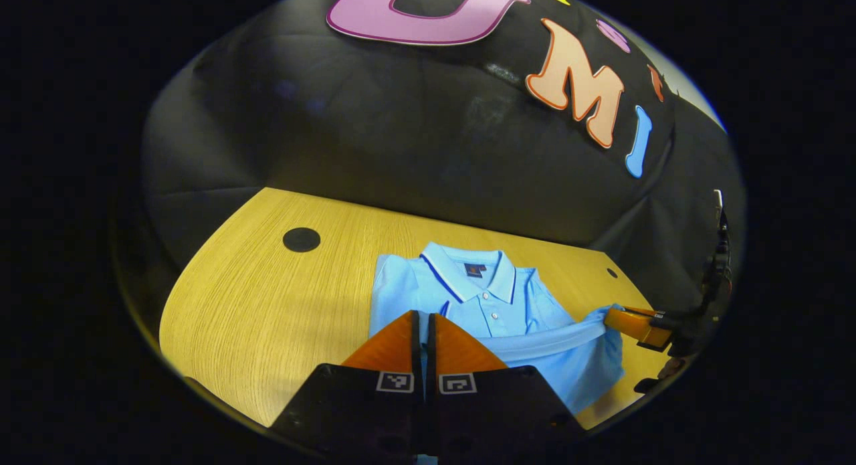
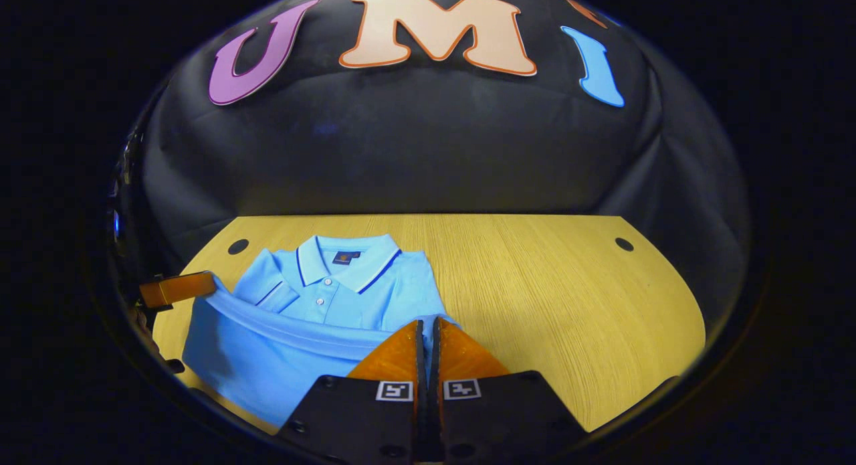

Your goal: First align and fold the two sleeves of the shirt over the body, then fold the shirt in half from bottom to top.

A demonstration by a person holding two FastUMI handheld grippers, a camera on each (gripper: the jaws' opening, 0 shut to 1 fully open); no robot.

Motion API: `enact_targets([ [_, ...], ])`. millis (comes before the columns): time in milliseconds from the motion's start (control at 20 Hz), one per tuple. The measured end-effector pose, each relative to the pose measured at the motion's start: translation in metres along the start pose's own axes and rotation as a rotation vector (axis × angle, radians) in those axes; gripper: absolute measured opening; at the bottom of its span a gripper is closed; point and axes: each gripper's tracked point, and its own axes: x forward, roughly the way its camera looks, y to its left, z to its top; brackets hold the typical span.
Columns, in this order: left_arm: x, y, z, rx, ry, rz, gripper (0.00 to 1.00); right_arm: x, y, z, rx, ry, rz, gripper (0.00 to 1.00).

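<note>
shirt (image 2: 321,304) lay collar-up on table (image 2: 568,304) | sleeves looked folded in | left gripper (image 1: 422,318) and right gripper (image 2: 428,324) each clamped on hem (image 2: 287,331), lifted | bottom-to-top fold underway, unfinished

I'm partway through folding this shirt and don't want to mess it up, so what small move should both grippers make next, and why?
Probably carry the hem forward toward the collar and lay it down there. Both sleeves look already folded over the shirt, and the left gripper and right gripper each pinch the hem, stretched taut between them above the table, so the bottom-to-top fold looks under way.
</note>
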Motion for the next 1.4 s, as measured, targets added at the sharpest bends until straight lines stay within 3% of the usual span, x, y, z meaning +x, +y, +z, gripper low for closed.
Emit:
enact_targets([
  [400, 0.057, 0.013, 0.031, 0.019, -0.009, 0.008, 0.0, 0.047, 0.001, 0.033, -0.009, -0.041, -0.018, 0.02],
  [650, 0.073, 0.024, 0.029, 0.06, 0.008, 0.104, 0.0, 0.064, 0.007, 0.033, 0.068, 0.002, -0.005, 0.02],
  [750, 0.07, 0.026, 0.03, 0.076, 0.02, 0.139, 0.06, 0.059, 0.002, 0.033, 0.057, 0.012, -0.023, 0.08],
  [800, 0.062, 0.024, 0.03, 0.079, 0.028, 0.145, 0.27, 0.053, 0.001, 0.037, 0.039, 0.003, -0.028, 0.11],
  [850, 0.053, 0.023, 0.033, 0.077, 0.029, 0.148, 0.51, 0.042, 0.002, 0.04, 0.021, -0.003, -0.025, 0.14],
  [900, 0.046, 0.022, 0.037, 0.061, 0.025, 0.145, 0.76, 0.03, 0.004, 0.044, 0.02, -0.008, -0.013, 0.35],
  [1000, 0.021, 0.022, 0.043, 0.026, 0.015, 0.15, 0.88, 0.006, 0.012, 0.046, 0.033, -0.016, 0.012, 0.76],
  [1050, 0.006, 0.022, 0.045, 0.019, 0.009, 0.152, 0.88, -0.006, 0.011, 0.045, 0.033, -0.022, 0.016, 0.96],
  [1400, -0.115, 0.011, 0.022, 0.101, 0.012, 0.146, 0.9, -0.118, 0.024, 0.033, 0.088, -0.066, 0.075, 0.98],
])
